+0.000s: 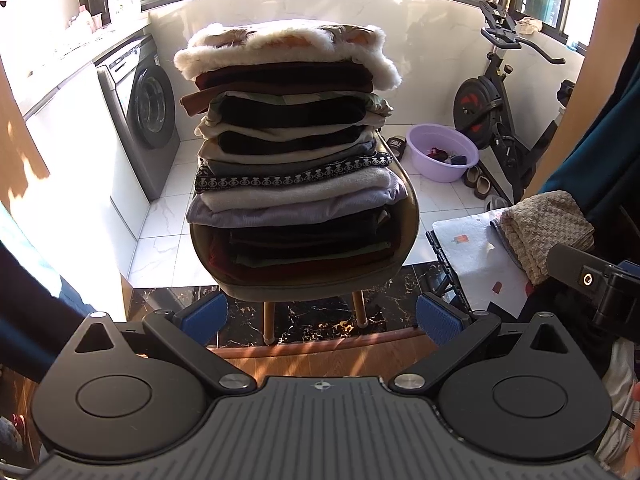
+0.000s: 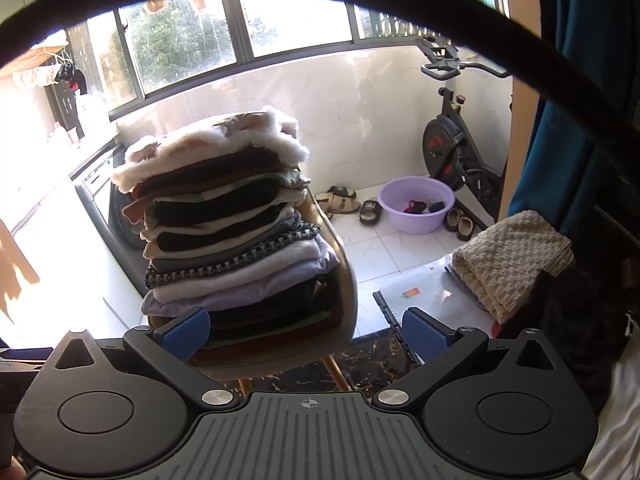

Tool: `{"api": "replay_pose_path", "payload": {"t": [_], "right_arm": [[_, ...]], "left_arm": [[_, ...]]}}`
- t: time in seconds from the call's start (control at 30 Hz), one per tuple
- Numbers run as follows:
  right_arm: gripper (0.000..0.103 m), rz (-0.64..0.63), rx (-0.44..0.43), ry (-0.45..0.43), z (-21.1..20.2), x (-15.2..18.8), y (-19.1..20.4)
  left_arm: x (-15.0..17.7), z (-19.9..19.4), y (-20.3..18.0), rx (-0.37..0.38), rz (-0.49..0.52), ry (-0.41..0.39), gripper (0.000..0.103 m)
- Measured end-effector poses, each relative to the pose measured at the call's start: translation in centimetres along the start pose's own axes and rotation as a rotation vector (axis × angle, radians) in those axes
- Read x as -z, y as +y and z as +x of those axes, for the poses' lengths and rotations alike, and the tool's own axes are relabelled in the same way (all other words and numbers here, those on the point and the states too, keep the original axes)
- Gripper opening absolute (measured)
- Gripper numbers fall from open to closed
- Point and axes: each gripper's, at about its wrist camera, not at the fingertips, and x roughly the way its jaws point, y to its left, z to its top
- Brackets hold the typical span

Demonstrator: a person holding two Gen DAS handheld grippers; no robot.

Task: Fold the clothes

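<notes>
While both spread empty: left gripper (image 1: pixel 320 322) | right gripper (image 2: pixel 306 334) | folded stack (image 1: pixel 292 160) ahead on chair (image 1: pixel 408 216)

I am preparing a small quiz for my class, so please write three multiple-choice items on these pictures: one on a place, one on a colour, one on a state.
1. Where does the tall stack of folded clothes rest?
A. on the chair
B. on the washing machine
C. in the basin

2. What colour is the basin on the floor?
A. red
B. purple
C. green

3. How do the left gripper and the right gripper stand?
A. both shut on cloth
B. one open, one shut
C. both open and holding nothing

Key:
1 A: the pile sits in the seat of the chair, whose wooden legs show under it.
2 B: the plastic bowl beside the exercise bike is pale purple.
3 C: in each wrist view the blue pads stand wide apart with nothing between them.
</notes>
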Motion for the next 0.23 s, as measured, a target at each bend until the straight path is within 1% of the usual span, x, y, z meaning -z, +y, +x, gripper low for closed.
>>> {"api": "replay_pose_path", "payload": {"t": [0.23], "right_arm": [[0.102, 0.000, 0.003, -0.001, 0.02, 0.07, 0.22]], "left_arm": [[-0.02, 0.01, 0.12, 0.009, 0.006, -0.004, 0.103]]}}
